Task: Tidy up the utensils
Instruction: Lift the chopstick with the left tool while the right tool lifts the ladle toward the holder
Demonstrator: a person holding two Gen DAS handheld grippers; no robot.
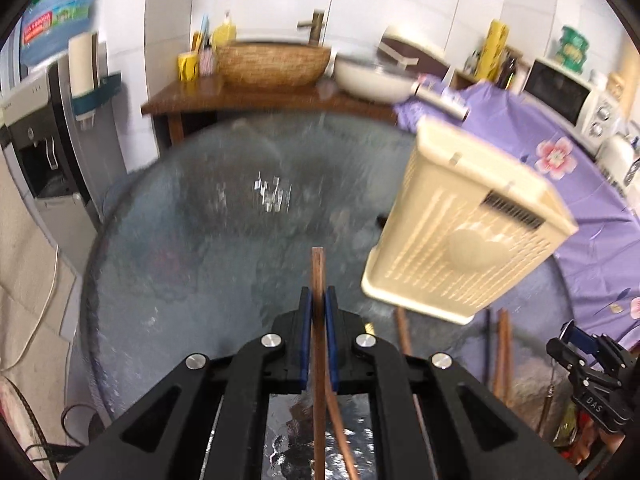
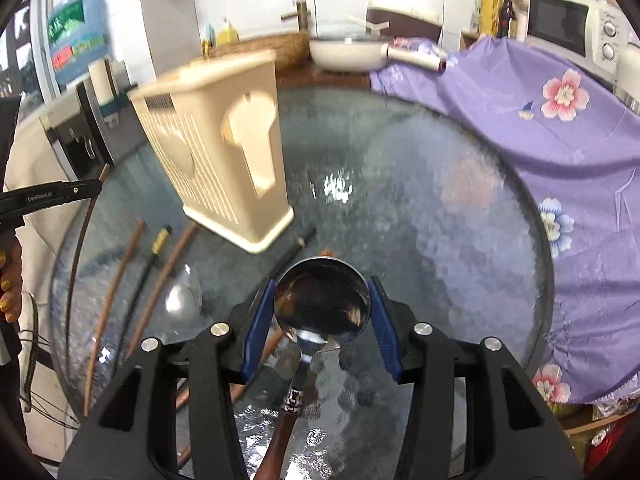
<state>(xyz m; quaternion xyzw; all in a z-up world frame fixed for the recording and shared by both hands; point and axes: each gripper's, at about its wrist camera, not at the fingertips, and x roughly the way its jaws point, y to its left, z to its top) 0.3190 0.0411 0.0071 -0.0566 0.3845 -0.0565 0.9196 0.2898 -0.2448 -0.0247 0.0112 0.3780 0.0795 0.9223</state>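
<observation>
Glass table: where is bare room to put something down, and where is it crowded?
The glass table is bare between the cream utensil holder and the purple cloth, and also on the holder's other side. It is crowded near the holder's base, where loose chopsticks lie.

Chopsticks [image 2: 116, 276] on table [image 2: 460, 216], seemingly before holder [image 2: 224, 148]

One basket [image 2: 224, 152] stands on the desk [image 2: 440, 208], and one spoon [image 2: 322, 300] shows. Three chopsticks [image 2: 120, 276] and two dark utensils [image 2: 150, 268] lie there; two chopsticks [image 1: 318, 292] sit in a hand-held gripper [image 1: 319, 312].
</observation>
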